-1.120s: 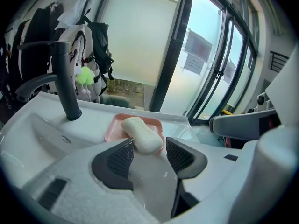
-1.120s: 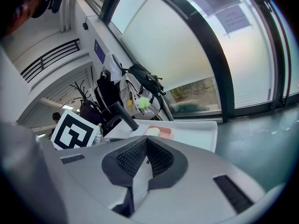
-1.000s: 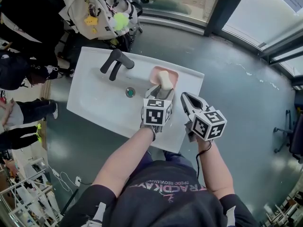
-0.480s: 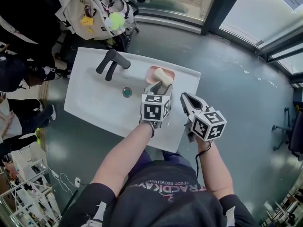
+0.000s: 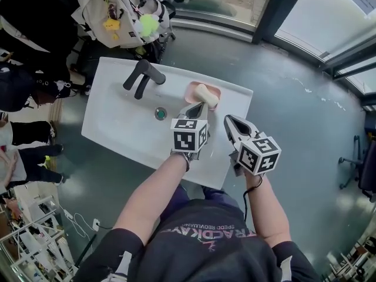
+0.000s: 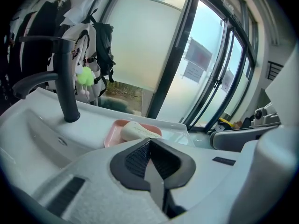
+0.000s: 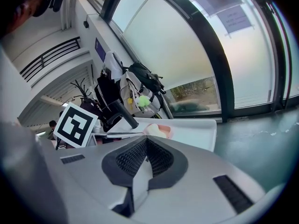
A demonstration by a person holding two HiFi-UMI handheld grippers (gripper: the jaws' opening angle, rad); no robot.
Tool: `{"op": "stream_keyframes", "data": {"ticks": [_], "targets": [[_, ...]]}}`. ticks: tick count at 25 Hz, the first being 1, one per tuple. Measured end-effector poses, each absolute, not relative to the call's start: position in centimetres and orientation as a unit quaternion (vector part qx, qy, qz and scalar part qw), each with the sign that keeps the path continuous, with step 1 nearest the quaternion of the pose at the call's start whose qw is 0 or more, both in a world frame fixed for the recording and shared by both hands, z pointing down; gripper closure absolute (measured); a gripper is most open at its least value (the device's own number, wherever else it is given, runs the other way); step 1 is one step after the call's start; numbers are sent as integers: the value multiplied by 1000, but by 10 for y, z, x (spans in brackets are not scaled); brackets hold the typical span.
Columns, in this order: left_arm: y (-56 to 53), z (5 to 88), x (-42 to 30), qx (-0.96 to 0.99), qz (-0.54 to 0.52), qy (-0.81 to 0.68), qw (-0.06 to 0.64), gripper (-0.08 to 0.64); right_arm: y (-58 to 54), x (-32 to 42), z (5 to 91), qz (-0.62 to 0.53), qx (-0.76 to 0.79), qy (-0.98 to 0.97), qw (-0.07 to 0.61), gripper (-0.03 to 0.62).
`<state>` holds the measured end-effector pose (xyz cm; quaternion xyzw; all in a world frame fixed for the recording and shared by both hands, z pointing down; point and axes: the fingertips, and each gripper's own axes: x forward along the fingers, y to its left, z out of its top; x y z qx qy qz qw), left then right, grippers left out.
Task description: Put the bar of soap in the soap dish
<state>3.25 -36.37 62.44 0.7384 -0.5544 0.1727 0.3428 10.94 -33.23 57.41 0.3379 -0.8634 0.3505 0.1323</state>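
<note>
One bar of soap (image 5: 206,96) lies in the single pink soap dish (image 5: 190,89) on the white sink (image 5: 117,125) rim, near one black tap (image 5: 143,77). Of the two grippers, the left gripper (image 5: 196,107) has just been closing its jaws on nothing, and the right gripper (image 5: 229,121) is pressed together, empty.

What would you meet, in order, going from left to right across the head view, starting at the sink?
faucet → soap dish, holding the bar of soap → right gripper → chair
</note>
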Motion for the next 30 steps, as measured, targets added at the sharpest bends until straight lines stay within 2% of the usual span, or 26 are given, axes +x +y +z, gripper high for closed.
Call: {"op": "stream_keyframes", "data": {"ticks": [14,30], "targets": [[-294,577,-16,767,136,-529,337,551,-289,60,547,318,332,-877,135,583],[-138,533,-115,791,109,-498,338,551,-146,-25,507,281,343,-883,153,583]]}}
